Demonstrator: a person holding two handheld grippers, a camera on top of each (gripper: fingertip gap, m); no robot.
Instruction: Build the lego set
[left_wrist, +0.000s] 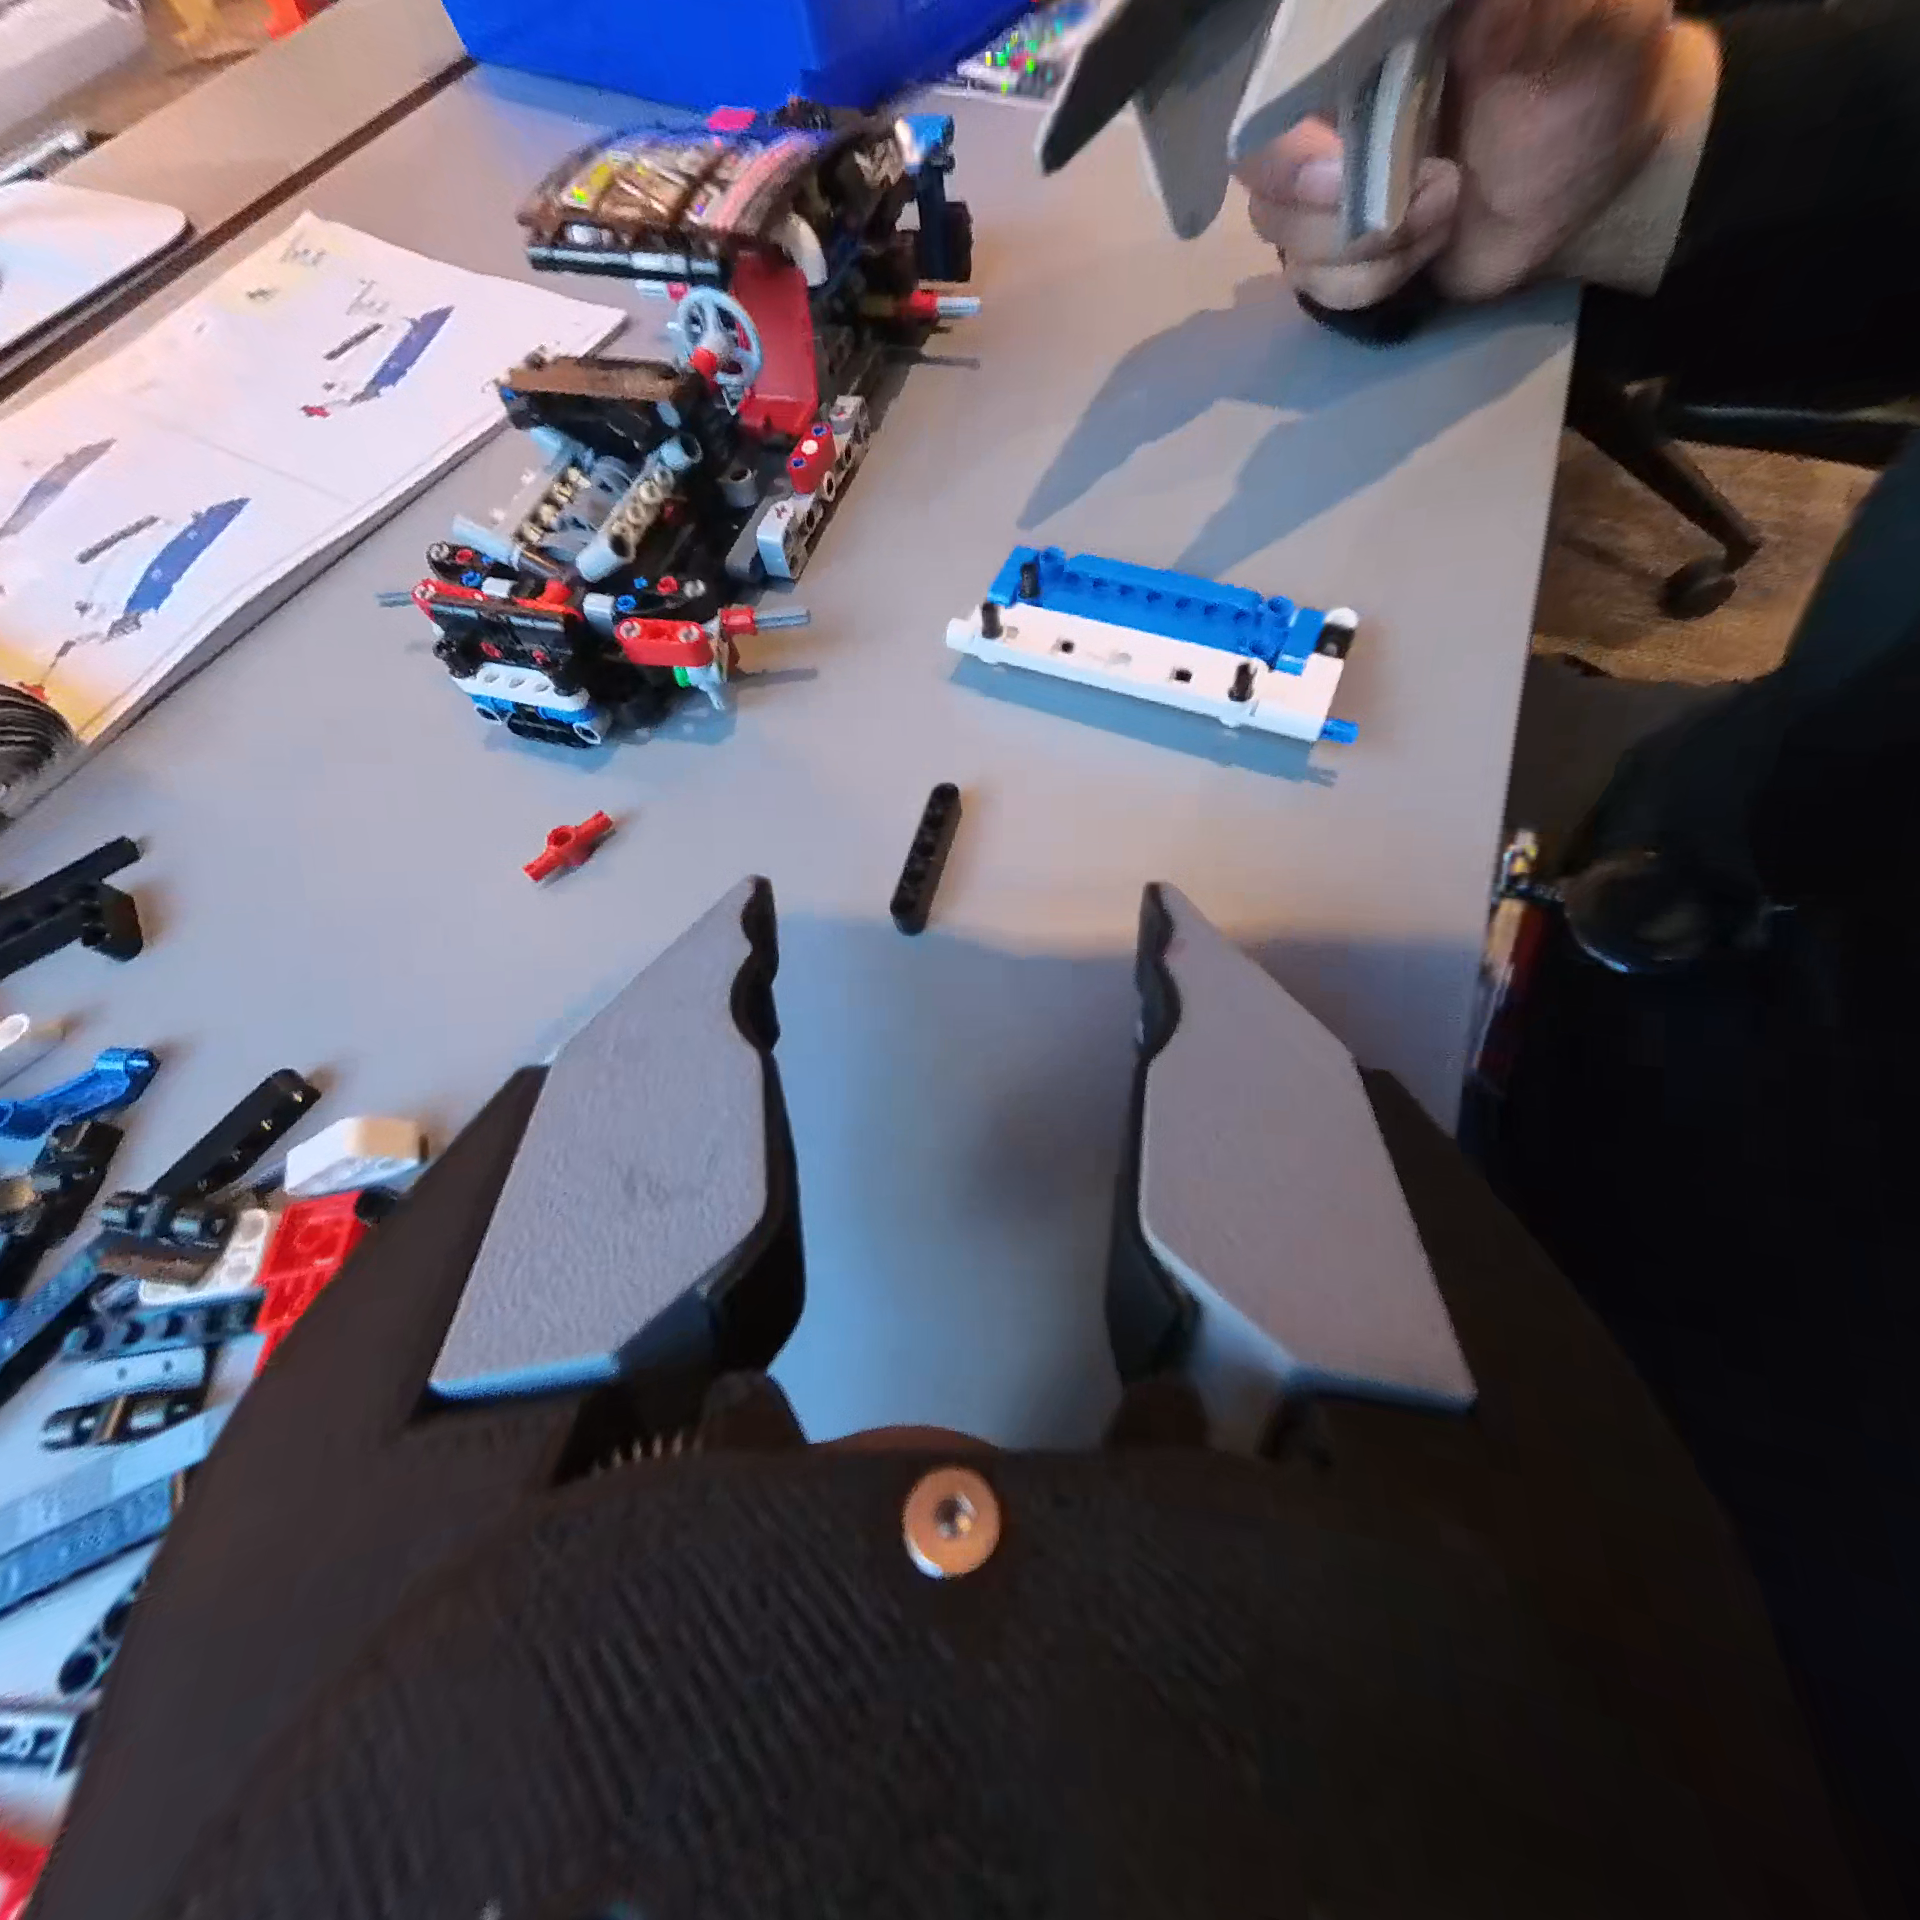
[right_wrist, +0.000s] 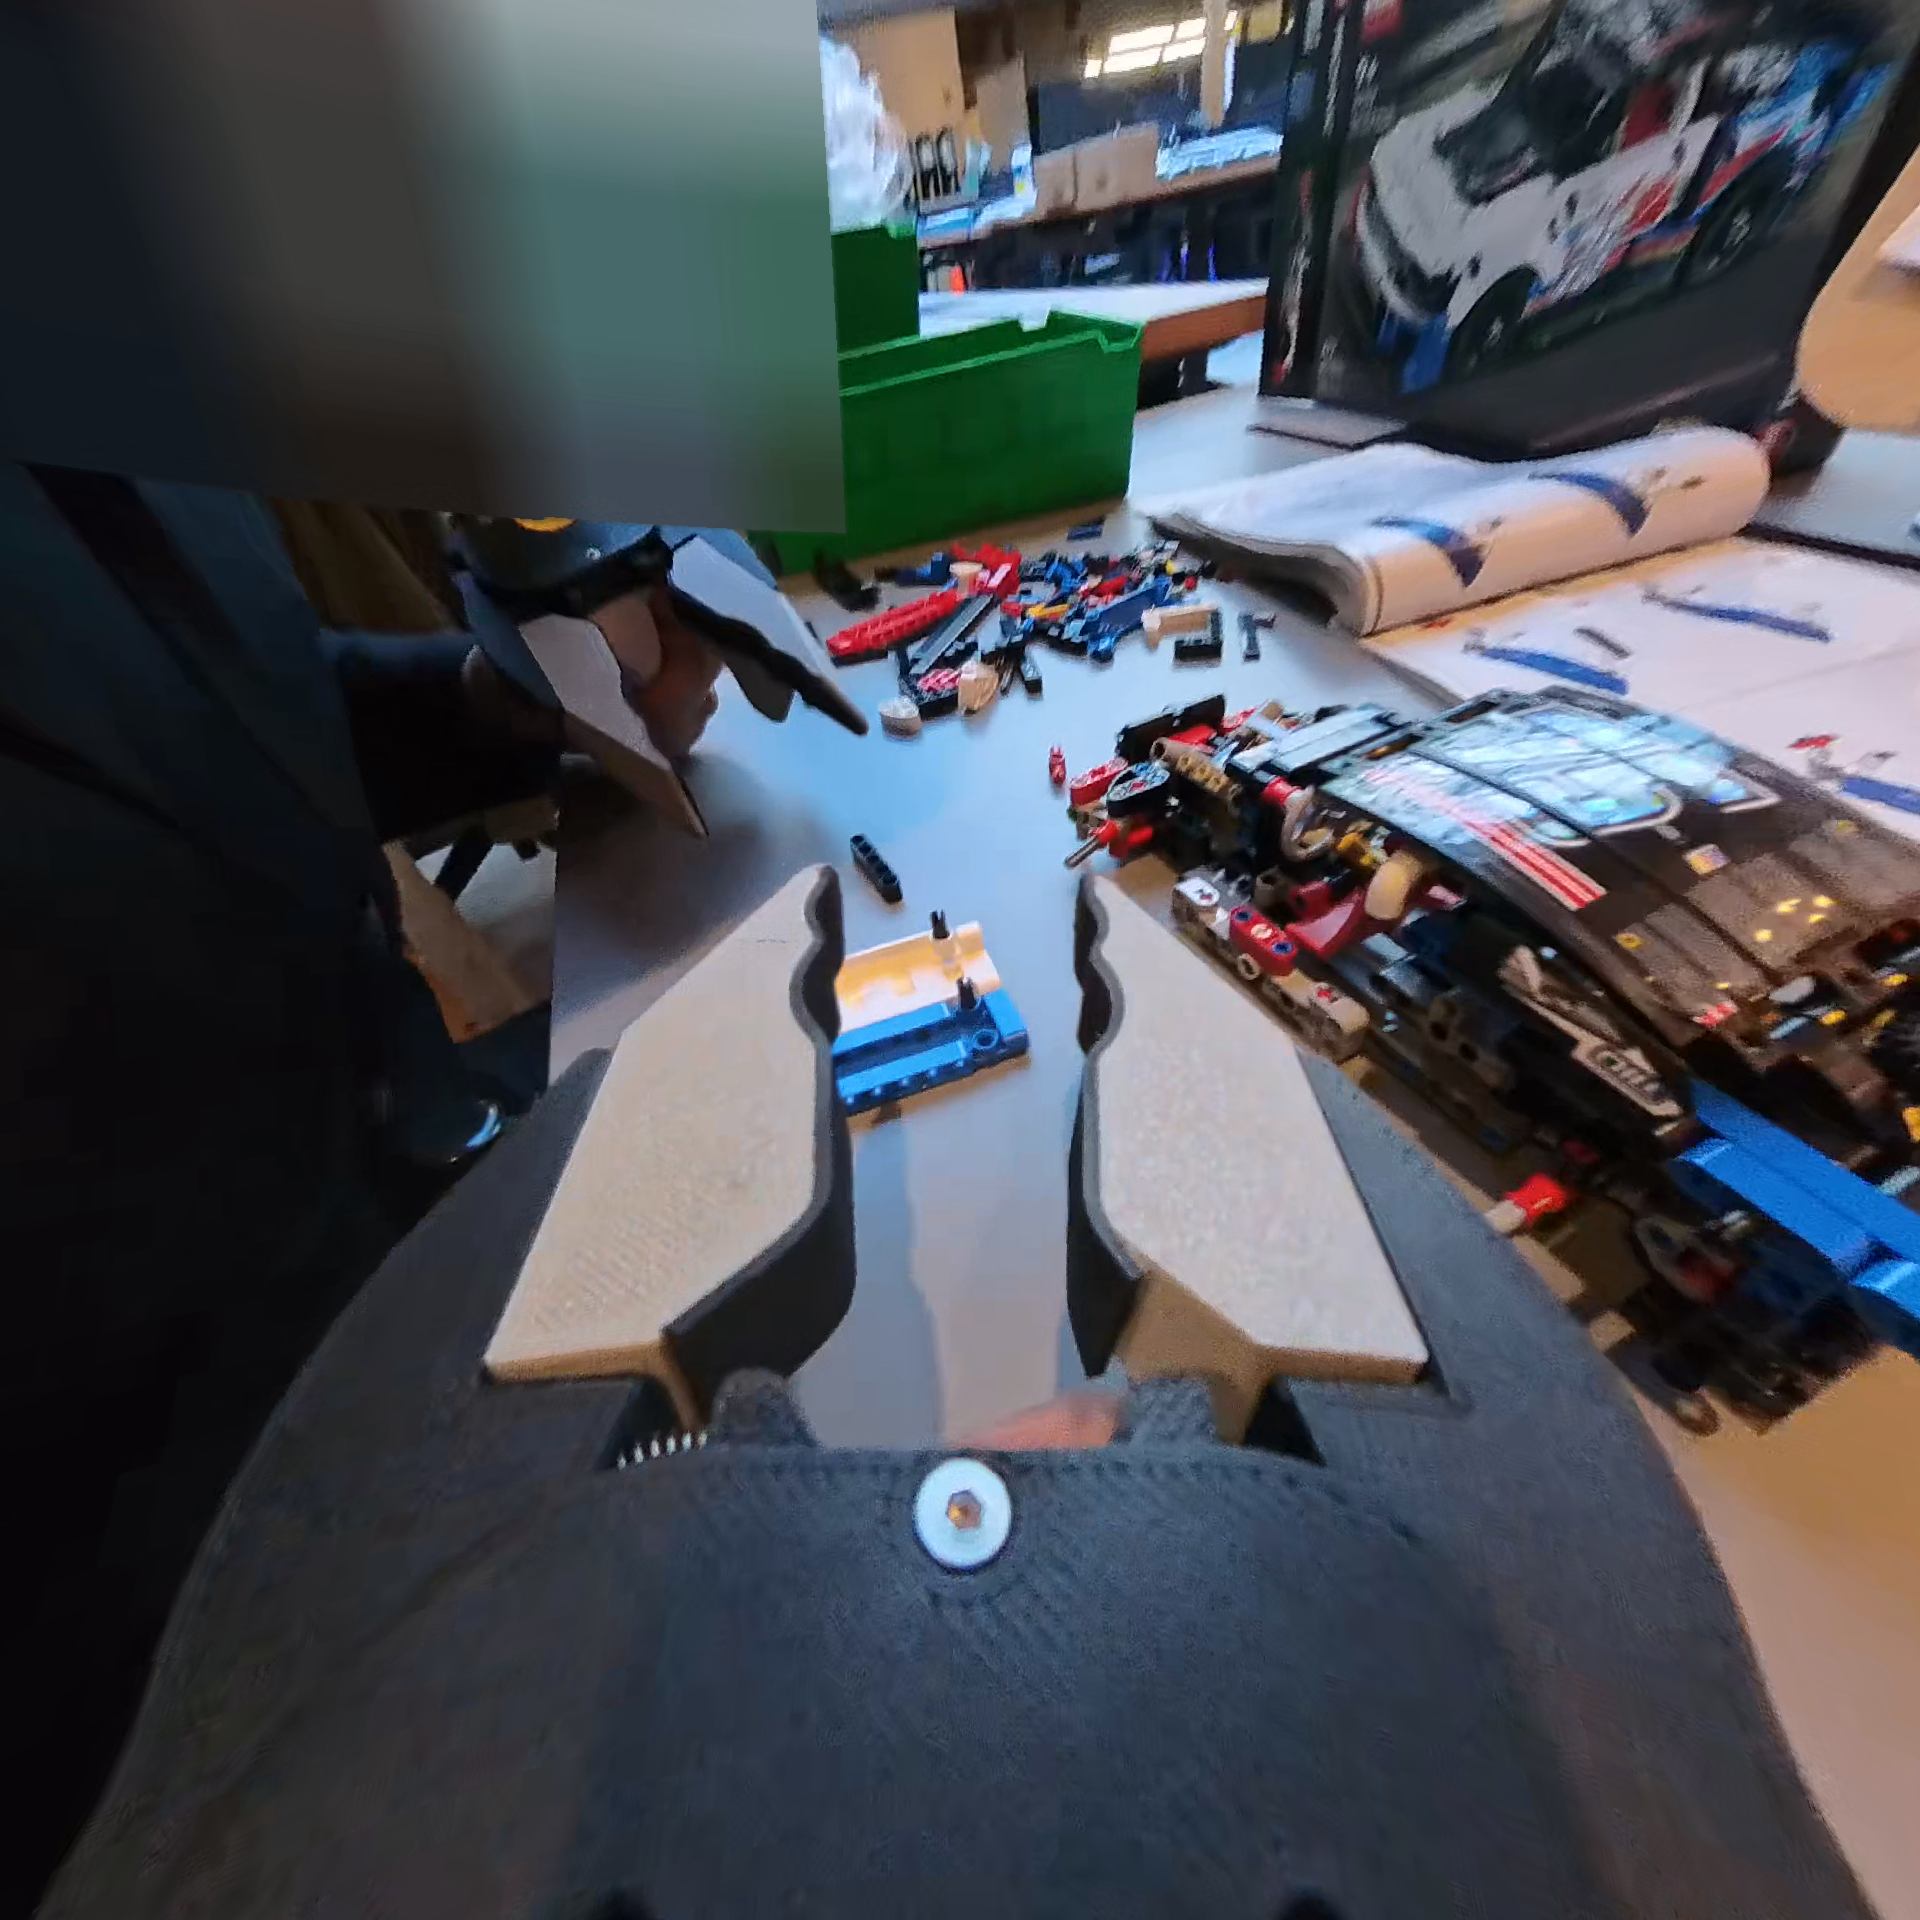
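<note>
a: grippers both empty, jaws wide. left gripper (left_wrist: 956, 914) hangs low over the table (left_wrist: 1039, 436), with the black beam (left_wrist: 926, 858) just past its tips at 12 o'clock.

b: so that beam looks like the next pick?

a: my guess, yes. it lies alone, apart from the pile (left_wrist: 135, 1247) at 9 o'clock, as if set out ready. a red pin (left_wrist: 567, 831) sits at 11 o'clock.

b: and the panel?

a: blue-and-white panel (left_wrist: 1153, 644) lies flat at 1 o'clock, pegs up, well apart from the car (left_wrist: 707, 436) at 11 o'clock. probably parked there for the beam to go on.

b: what does the right view add?

a: right gripper (right_wrist: 956, 925) points at the panel (right_wrist: 925, 1018) between its tips, beam (right_wrist: 876, 867) just beyond. car (right_wrist: 1455, 914) sprawls at 2 o'clock. only here do you see the green bin (right_wrist: 987, 436), the box (right_wrist: 1558, 208) and the left gripper (right_wrist: 769, 727) from outside.

b: and left view only?

a: manual (left_wrist: 260, 436) open at 10 o'clock, and a hand (left_wrist: 1475, 177) on the right gripper (left_wrist: 1164, 156) at 1 o'clock, raised off the table.
</note>
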